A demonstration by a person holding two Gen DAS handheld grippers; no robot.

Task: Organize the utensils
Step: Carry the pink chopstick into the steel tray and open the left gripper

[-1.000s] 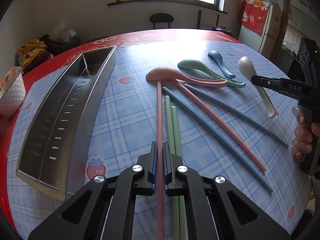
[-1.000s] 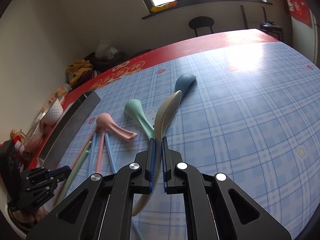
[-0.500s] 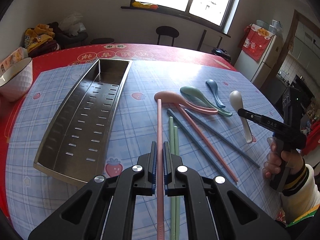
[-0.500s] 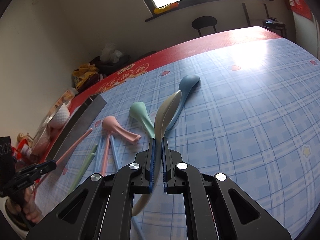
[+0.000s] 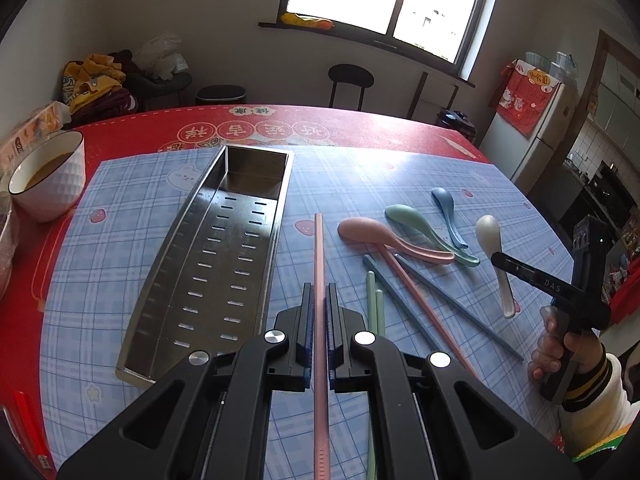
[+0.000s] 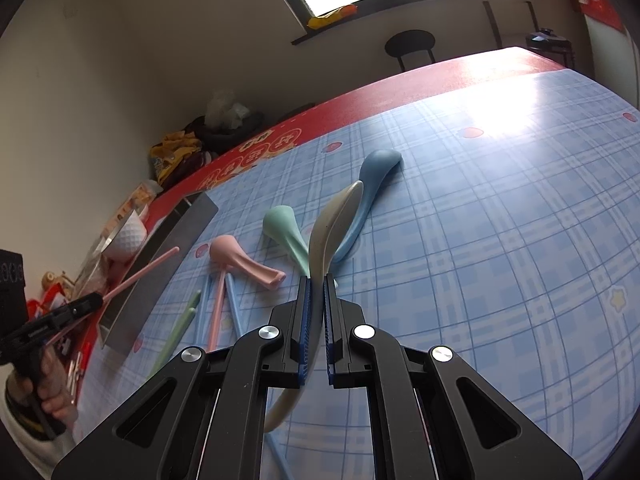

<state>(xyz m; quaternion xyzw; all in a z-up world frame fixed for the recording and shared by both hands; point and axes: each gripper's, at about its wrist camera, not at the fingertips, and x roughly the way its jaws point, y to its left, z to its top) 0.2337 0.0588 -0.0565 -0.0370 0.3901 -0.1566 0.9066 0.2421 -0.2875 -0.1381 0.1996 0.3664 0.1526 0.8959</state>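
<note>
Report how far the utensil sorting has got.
Done: nothing; the metal tray holds no utensils. In hand: the left gripper is shut on a pink chopstick, the right gripper on the white spoon. Left: three spoons and five chopsticks on the tablecloth.

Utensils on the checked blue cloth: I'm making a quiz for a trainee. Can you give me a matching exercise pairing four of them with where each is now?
1 pink plastic chopstick
2 cream plastic spoon
3 perforated steel tray
4 pale green plastic spoon

A lying on the cloth beside a pink spoon
B clamped in the right tool
C holding nothing
D clamped in the left tool

Pairs: 1-D, 2-B, 3-C, 4-A
</note>
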